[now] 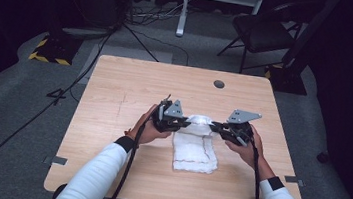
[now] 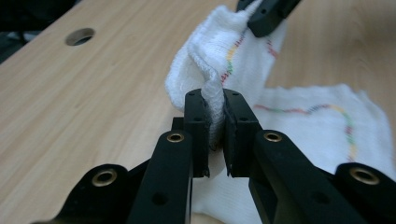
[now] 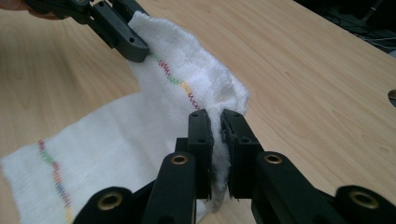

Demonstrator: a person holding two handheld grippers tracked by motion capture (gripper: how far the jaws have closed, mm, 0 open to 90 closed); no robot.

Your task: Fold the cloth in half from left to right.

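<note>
The white woven cloth with a multicoloured stitched line (image 1: 196,149) lay at the near middle of the pale wooden table (image 1: 114,97), its far edge lifted. The left gripper (image 1: 185,124) and right gripper (image 1: 214,127) were each clamped on that edge. Beyond the cloth, bare tabletop reached a round hole (image 1: 219,83). The gripper views showed the stitching clearly.

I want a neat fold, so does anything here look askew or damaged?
Nothing looks damaged. The white woven cloth with a multicoloured stitched line is pinched at its far edge by the left tongs and right tongs; that edge bunches and sags between them, while the near part lies flat on the light wooden table.
</note>
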